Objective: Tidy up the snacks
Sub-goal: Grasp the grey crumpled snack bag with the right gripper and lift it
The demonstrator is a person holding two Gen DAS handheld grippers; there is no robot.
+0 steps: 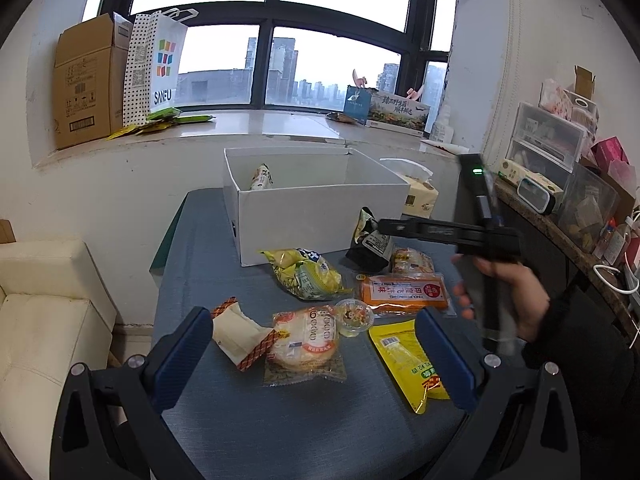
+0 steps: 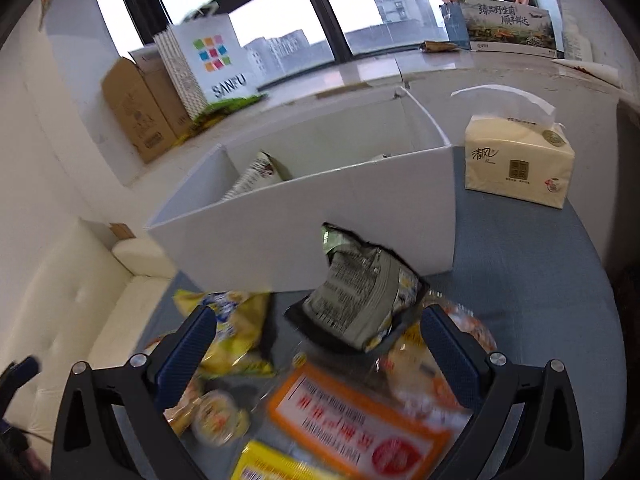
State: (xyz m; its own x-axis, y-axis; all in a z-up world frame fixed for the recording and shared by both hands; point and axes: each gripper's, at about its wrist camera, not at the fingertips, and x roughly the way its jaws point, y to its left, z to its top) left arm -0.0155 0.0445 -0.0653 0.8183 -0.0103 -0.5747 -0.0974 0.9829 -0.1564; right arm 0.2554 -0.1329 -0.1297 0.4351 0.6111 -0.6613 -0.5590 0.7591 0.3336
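The white box (image 1: 320, 216) stands open at the far edge of the grey desk (image 1: 280, 420), and a striped snack packet (image 1: 261, 178) leans inside against its left wall; the right wrist view also shows a sliver of something pale deeper in the box, too small to identify. Snacks lie loose on the desk before the box: a yellow chip bag (image 1: 306, 274), an orange flat pack (image 1: 404, 294), a round bun in clear wrap (image 1: 306, 340), a small jelly cup (image 1: 354, 316) and a yellow pouch (image 1: 408, 364). The left gripper (image 1: 316, 364) hovers wide open, holding nothing. Only the left view shows the right gripper (image 1: 384, 226) from outside, at the dark bag (image 1: 370, 246); in its own view the fingers (image 2: 188, 356) stand wide, the bag (image 2: 360, 304) between them, contact uncertain. The tissue pack (image 2: 518, 164) sits beside the box's right end.
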